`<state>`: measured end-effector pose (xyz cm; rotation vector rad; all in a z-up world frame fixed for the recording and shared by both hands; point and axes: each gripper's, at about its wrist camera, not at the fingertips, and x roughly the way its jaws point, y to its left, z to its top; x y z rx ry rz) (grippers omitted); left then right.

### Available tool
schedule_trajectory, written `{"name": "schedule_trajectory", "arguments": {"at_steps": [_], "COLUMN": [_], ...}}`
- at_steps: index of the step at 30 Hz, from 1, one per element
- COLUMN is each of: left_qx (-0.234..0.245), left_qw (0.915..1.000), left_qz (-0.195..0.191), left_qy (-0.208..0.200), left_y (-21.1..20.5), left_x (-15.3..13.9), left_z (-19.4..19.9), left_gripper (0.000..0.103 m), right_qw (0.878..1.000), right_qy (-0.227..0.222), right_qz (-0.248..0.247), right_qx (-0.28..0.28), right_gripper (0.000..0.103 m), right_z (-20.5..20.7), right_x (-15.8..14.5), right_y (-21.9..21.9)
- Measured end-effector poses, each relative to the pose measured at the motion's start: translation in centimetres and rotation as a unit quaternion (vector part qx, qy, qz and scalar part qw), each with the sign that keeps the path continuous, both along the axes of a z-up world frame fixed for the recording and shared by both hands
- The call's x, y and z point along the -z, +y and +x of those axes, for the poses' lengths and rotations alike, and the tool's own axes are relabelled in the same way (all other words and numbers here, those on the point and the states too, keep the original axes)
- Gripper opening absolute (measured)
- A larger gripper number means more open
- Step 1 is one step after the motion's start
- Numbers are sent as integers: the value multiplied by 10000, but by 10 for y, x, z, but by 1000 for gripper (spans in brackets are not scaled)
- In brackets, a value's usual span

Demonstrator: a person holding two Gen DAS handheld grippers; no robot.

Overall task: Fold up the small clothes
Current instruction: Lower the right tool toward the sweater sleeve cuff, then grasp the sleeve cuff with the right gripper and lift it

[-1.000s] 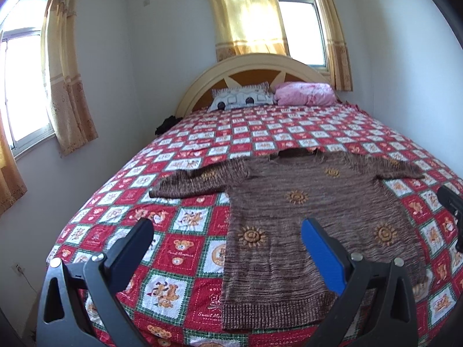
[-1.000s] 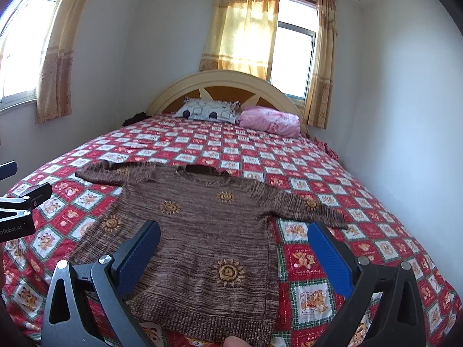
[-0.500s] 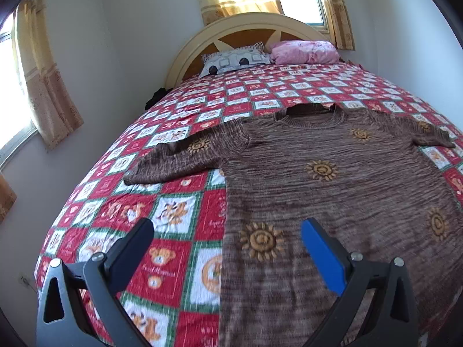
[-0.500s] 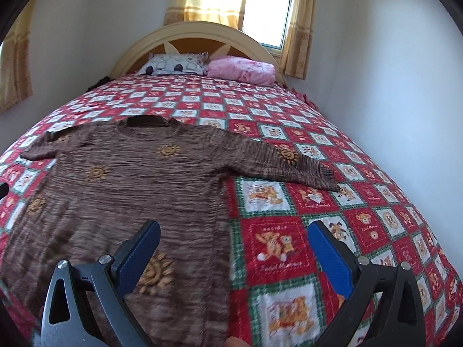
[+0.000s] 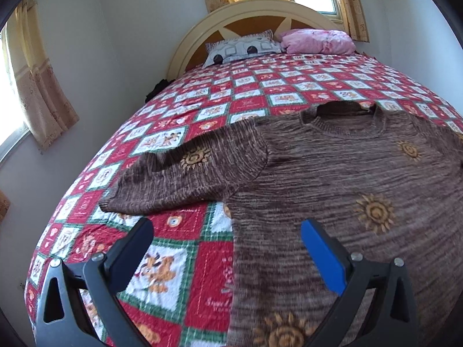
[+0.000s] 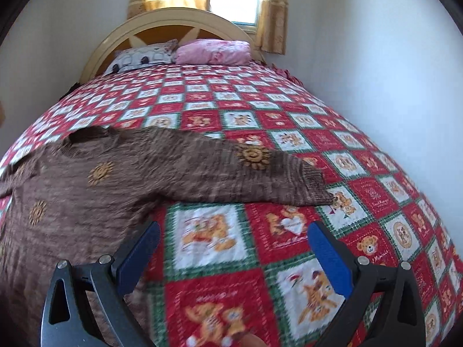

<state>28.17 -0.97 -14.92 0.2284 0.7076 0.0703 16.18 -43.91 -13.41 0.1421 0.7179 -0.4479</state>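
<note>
Fingers (image 5: 322, 256) of the left gripper (image 5: 225, 243) stand wide apart and hold nothing, hovering over the side edge of a brown knitted sweater (image 5: 347, 190) that lies flat, front up, on the bed. The blue-padded finger sits over the sweater's body; the other sits over the bare patchwork bedspread (image 5: 179, 243). Just ahead, the sweater's sleeve (image 5: 185, 179) reaches out to the left, its cuff resting on the bedspread. Farther ahead lies the round neckline (image 5: 344, 115), and beyond it a grey patterned pillow (image 5: 243, 49) and a pink pillow (image 5: 318, 42) lean at the arched headboard (image 5: 251, 17).

The right gripper (image 6: 234, 240) is likewise spread wide and empty. Its left finger (image 6: 139, 248) is at the sweater's (image 6: 86, 190) side edge, its right finger (image 6: 330, 260) over the bedspread (image 6: 260, 231). Ahead, the other sleeve (image 6: 246, 173) stretches to the right, ending in a ribbed cuff (image 6: 317, 186). Curtains (image 6: 272, 14) frame a window behind the headboard (image 6: 162, 20).
</note>
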Motion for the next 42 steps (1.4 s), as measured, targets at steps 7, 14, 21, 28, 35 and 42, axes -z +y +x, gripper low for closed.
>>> {"name": "schedule_trajectory", "arguments": {"at_steps": [7,14,21,28,35,42], "left_qx": [-165,-358,-316,-292,-365,-349], "left_qw": [9990,9969,9959,9931,9854,9857], "left_qz": [-348,-252,-307,-646,-1230,-1226], "left_qy": [242,660,796,935,1115,1103], "left_y": [9,9,9,17,29,28], "left_x": [15,39,45,50,54,55], "left_z": [31,44,48,52,56,54], "left_gripper": [103,103,103,103,103,103], "right_qw": [9923,9811,9808,9879,9969,9957], "right_qy": [-172,-59,210,331,61,-135], "right_qz": [1058,1613,1499,1281,724,221], "right_qx": [627,1069,1226,806,301,-885], "right_gripper": [101,86,62,15,14,14], "right_z": [7,21,44,65,94,144], "right_x": [8,30,49,40,0,-37], "right_y": [-75,-124,-143,-126,-72,33]}}
